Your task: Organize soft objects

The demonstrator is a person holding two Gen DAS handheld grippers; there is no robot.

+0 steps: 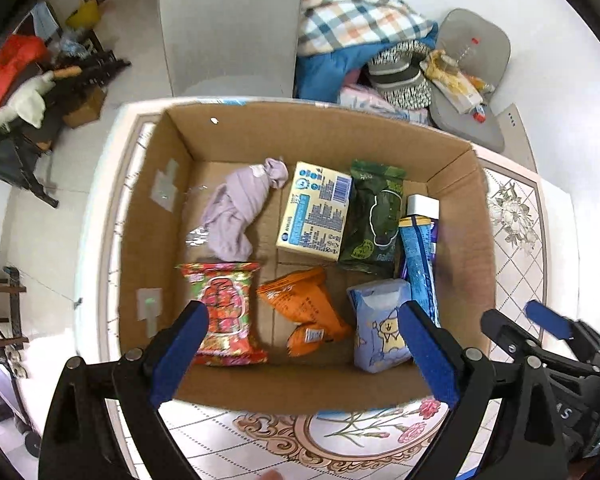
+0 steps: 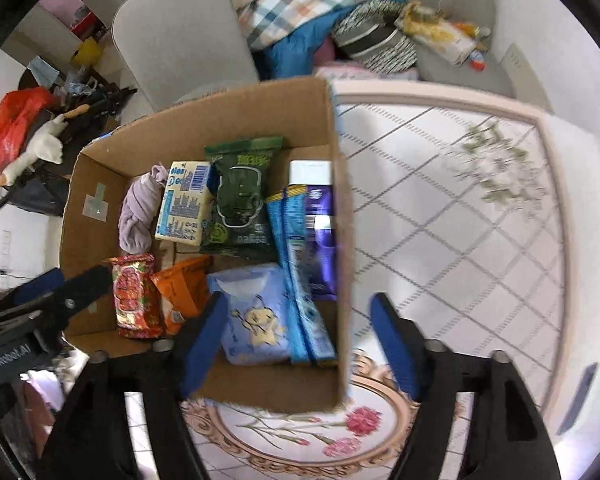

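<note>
An open cardboard box (image 1: 316, 140) (image 2: 332, 240) stands on the table. It holds a lilac cloth (image 1: 240, 212) (image 2: 138, 216), a yellow pack (image 1: 314, 210) (image 2: 184, 204), a green wipes pack (image 1: 374, 218) (image 2: 240, 196), a red snack bag (image 1: 226, 312) (image 2: 134, 296), an orange bag (image 1: 306, 308) (image 2: 184, 292), a blue tissue pack (image 1: 380, 324) (image 2: 254, 316) and a blue tube (image 1: 418, 264) (image 2: 300, 276). My left gripper (image 1: 304, 354) is open and empty above the box's near wall. My right gripper (image 2: 300, 346) is open and empty, its jaws astride the box's near right corner.
The table (image 2: 460, 220) has a tiled floral top. Two grey chairs (image 1: 228, 28) (image 1: 472, 76) stand behind it, with a plaid blanket (image 1: 352, 12) and clutter between them. A red bag (image 1: 8, 64) and other items lie on the floor at left.
</note>
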